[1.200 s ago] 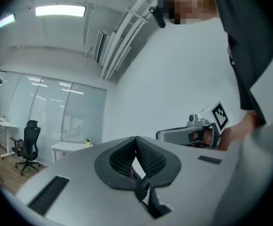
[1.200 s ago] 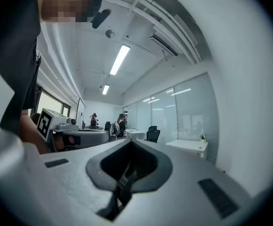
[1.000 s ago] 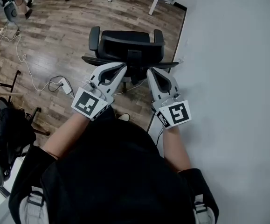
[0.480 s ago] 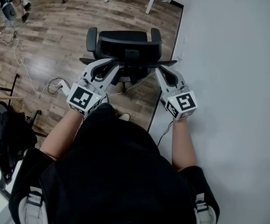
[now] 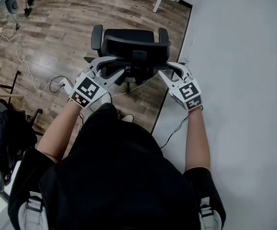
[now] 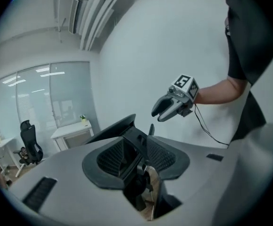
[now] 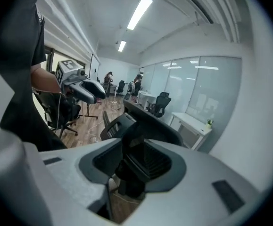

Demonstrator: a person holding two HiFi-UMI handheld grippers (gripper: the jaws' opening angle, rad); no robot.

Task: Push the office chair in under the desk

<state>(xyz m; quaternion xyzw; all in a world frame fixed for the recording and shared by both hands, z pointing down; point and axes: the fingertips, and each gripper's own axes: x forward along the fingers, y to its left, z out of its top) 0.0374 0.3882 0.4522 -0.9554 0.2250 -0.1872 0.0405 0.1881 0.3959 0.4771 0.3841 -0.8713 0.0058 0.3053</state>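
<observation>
Straight ahead in the head view, your black office chair [image 5: 136, 44] stands on the wooden floor [image 5: 57, 37] just left of the white desk [image 5: 238, 80]. Its backrest runs crosswise between left gripper [image 5: 116, 66] and right gripper [image 5: 171, 71].

In the left gripper view, the jaws are opening with the backrest between them, unpinched.

In the right gripper view, it's likewise. The desk lies rightward, so push that way.

The black mesh office chair [image 5: 134, 47] stands on the brown plank floor [image 5: 57, 37]; the wide white table [image 5: 243, 80] lies just right of the chair; the left tongs [image 5: 112, 65] sit at the left end of its backrest, the right tongs [image 5: 171, 71] at the right end, both opening with the backrest's edge between the jaws; a white power strip [image 5: 64, 86] lies on the floor left of the chair.
</observation>
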